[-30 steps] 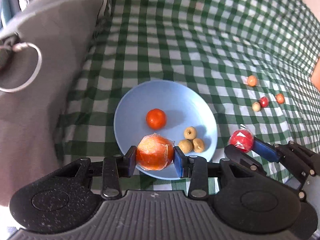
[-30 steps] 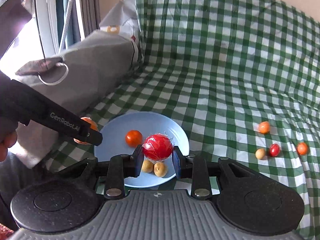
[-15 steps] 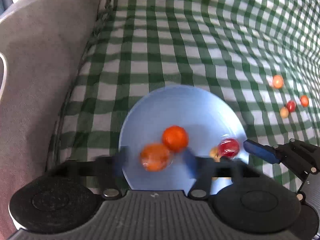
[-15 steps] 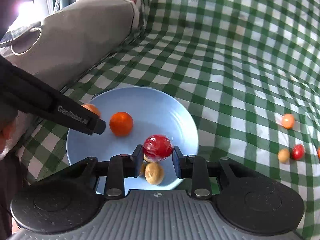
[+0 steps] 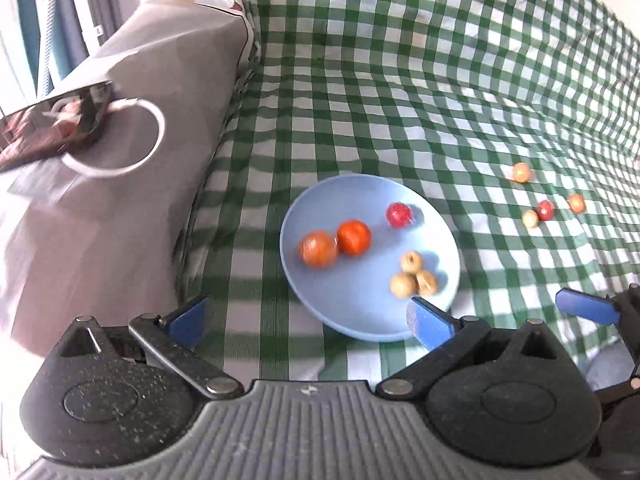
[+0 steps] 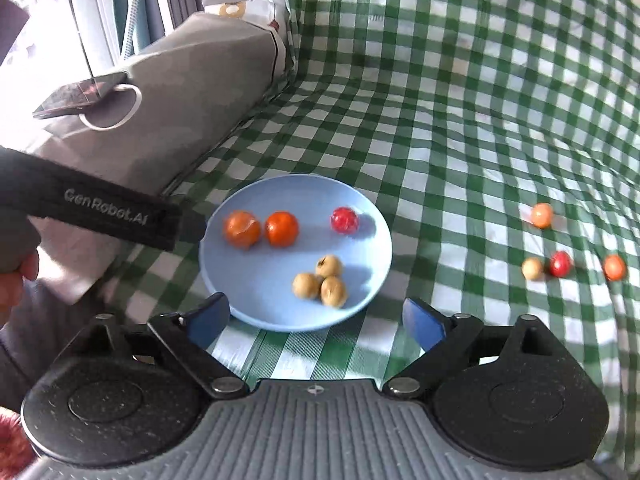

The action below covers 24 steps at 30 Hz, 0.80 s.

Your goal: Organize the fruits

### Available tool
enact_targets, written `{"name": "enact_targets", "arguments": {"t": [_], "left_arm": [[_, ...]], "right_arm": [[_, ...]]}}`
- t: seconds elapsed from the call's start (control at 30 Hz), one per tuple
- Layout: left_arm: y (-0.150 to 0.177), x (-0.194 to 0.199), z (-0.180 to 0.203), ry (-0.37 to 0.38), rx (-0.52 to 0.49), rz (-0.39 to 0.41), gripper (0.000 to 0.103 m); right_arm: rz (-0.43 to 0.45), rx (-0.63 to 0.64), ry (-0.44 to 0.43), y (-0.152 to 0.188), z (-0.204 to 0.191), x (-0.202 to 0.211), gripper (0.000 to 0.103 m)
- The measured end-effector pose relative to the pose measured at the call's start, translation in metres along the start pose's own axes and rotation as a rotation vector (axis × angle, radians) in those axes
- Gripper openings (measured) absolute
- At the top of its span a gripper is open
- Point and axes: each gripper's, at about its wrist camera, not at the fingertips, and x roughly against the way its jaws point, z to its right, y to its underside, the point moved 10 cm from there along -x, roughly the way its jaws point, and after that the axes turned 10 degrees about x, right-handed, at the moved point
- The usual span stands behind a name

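Note:
A light blue plate (image 5: 312, 208) (image 6: 372, 240) lies on the green checked cloth. On it rest a wrapped orange fruit (image 5: 319, 249) (image 6: 241, 229), a plain orange one (image 5: 353, 237) (image 6: 281, 228), a wrapped red fruit (image 5: 399, 214) (image 6: 344, 219) and three tan fruits (image 5: 412, 274) (image 6: 320, 282). Several small fruits (image 5: 538, 204) (image 6: 560, 260) lie loose on the cloth to the right. My left gripper (image 5: 308, 322) hangs near the plate's front edge, jaws opening wide, nothing between them. My right gripper (image 6: 316, 322) does the same, jaws opening and empty.
A grey bag (image 5: 120, 140) (image 6: 180, 80) with a white ring rises along the left. The left gripper's black arm (image 6: 104, 210) and a hand (image 6: 16, 280) cross the right wrist view at left. The cloth climbs a backrest behind.
Both grippers have let go: the wrapped orange fruit and the wrapped red fruit now lie on the plate. Both grippers opened wide and drew back and up from the plate.

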Motion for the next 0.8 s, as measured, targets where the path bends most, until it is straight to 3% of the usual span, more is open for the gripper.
{"name": "enact_targets", "arguments": {"t": [0.5, 0.8], "left_arm": [[0.035, 0.068, 0.0, -0.029, -0.034, 0.096, 0.103], [0.039, 0.081, 0.008, -0.037, -0.06, 0.125, 0.103]], "right_arm": [[0.143, 0.023, 0.057, 0.015, -0.027, 0.082, 0.101], [0.179, -0.011, 0.082, 0.019, -0.021, 0.098, 0.101]]}}
